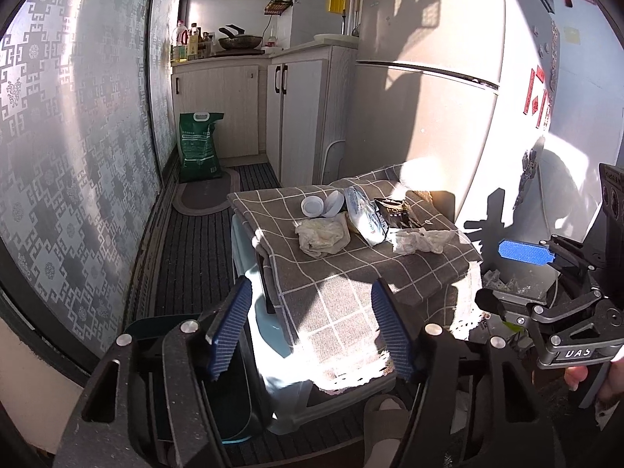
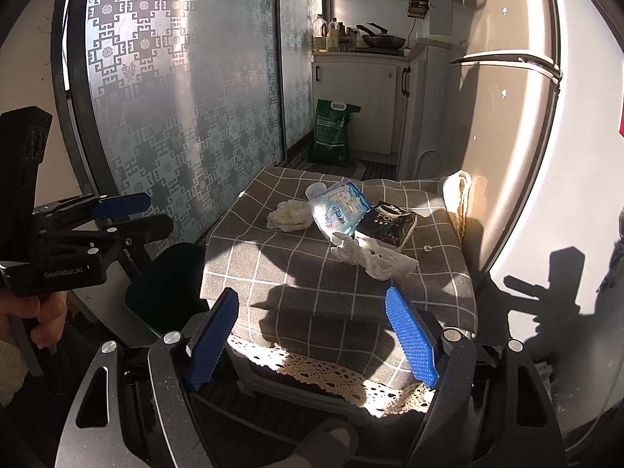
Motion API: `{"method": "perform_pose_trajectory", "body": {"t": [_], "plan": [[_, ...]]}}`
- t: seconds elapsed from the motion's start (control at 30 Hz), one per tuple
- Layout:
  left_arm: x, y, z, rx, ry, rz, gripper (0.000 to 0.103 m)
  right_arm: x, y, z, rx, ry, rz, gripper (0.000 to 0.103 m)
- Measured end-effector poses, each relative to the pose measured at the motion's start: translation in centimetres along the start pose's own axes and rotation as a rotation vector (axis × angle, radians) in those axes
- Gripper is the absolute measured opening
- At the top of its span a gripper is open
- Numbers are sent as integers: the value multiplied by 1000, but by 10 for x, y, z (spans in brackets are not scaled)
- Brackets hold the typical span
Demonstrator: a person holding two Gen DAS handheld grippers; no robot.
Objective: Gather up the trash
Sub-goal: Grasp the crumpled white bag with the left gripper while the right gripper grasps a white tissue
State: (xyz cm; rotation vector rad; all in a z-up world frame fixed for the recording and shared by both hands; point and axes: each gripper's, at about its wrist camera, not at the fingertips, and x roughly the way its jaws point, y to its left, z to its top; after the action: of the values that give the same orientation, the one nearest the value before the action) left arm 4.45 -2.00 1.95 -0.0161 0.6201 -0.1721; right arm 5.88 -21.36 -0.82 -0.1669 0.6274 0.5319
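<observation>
- The left gripper (image 1: 312,323) is seen with its jaws apart and nothing between the blue pads (image 1: 230,331); it is held off the near left corner of the table (image 1: 351,273).
- The right gripper (image 2: 312,339) is likewise seen with jaws apart and empty, held above the near edge of the table, where a lace trim (image 2: 331,374) hangs in sunlight.
- Each gripper is caught in the other's view: the right one at the right edge of the left view, the left one at the left edge of the right view, with fingers (image 2: 43,319) wrapped round its handle.
- The trash is laid on the grey checked cloth (image 2: 296,269) toward the far half of the table, apart from both grippers.
- A white crumpled tissue (image 2: 374,259) is found nearest the right gripper, just in front of a black pack (image 2: 390,224).
- A blue-white wrapper (image 2: 339,210) is propped tilted, touching the black pack on its left.
- A second crumpled tissue (image 2: 288,214) is placed left of the wrapper, and a white cup (image 1: 311,206) lies beyond it on its side.
- A small white scrap (image 2: 427,248) is seen alone right of the black pack.
- A dark bin (image 2: 167,288) is stood on the floor left of the table.
- A fridge (image 1: 421,89) is set against the table's right side; a green sack (image 1: 199,144) is leaned by the far cabinets (image 1: 234,109).
</observation>
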Motion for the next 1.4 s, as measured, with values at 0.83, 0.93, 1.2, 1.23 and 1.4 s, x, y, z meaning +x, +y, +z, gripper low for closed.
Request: {"method": "perform_pose_trajectory", "body": {"t": [0.83, 0.93, 1.2, 1.23, 1.4], "plan": [[136, -1, 32, 173, 213, -78, 43, 52, -47, 26, 17, 87, -8, 72], [145, -3, 32, 188, 217, -82, 40, 59, -47, 27, 5, 98, 3, 65], [159, -4, 32, 208, 222, -57, 23, 74, -42, 22, -22, 122, 39, 47], [160, -3, 32, 203, 224, -59, 22, 76, -41, 23, -27, 123, 30, 46], [160, 3, 33, 166, 221, -72, 13, 86, -39, 27, -43, 137, 7, 38]]}}
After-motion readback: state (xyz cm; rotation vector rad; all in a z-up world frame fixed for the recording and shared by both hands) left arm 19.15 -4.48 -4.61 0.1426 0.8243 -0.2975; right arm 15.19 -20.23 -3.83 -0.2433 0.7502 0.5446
